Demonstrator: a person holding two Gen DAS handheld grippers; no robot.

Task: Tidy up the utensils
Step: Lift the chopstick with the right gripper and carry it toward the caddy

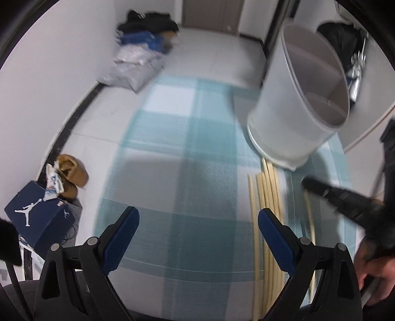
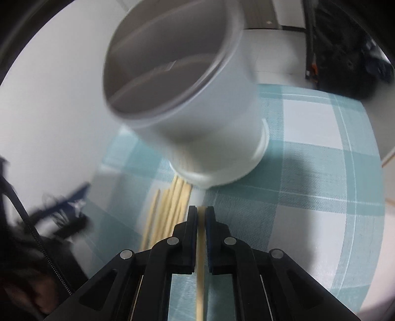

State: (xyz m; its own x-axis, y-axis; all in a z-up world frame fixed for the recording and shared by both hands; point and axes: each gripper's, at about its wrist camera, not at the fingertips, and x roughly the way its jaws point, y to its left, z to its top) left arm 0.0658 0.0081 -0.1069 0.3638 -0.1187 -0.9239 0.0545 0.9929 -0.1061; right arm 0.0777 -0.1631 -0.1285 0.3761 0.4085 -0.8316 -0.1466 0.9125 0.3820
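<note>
- Room background: white tiled floor (image 1: 217, 47) with a brown door (image 1: 211, 13) at the far end, white wall on the left, and a heap of bags and dark clothing (image 1: 143, 49) against that wall, far ahead of the left jaws.
- Work surface: table covered by a teal-and-white checked tablecloth (image 1: 177, 138), extending ahead of and beneath both sets of jaws.
- White cylindrical utensil holder (image 2: 187, 98): stands on the tablecloth directly ahead of the right jaws and ahead-right of the left jaws; an inner divider is visible; both views are motion-blurred.
- Blue shoe box (image 1: 39, 217): on the floor to the left of the left jaws, with tan shoes (image 1: 71, 172) on and beside it.
- Left gripper (image 1: 197, 234): jaws wide apart, blue pads facing each other, nothing between them.
- Right gripper (image 2: 202, 217): jaws closed together, clamped on a single chopstick (image 2: 200, 284) that runs lengthwise between the pads.
- Remaining bamboo chopsticks (image 2: 170, 210): loose bundle lying on the tablecloth just left of the right jaws, far ends at the base of the holder; in the left view they lie just right of the right-hand pad.
</note>
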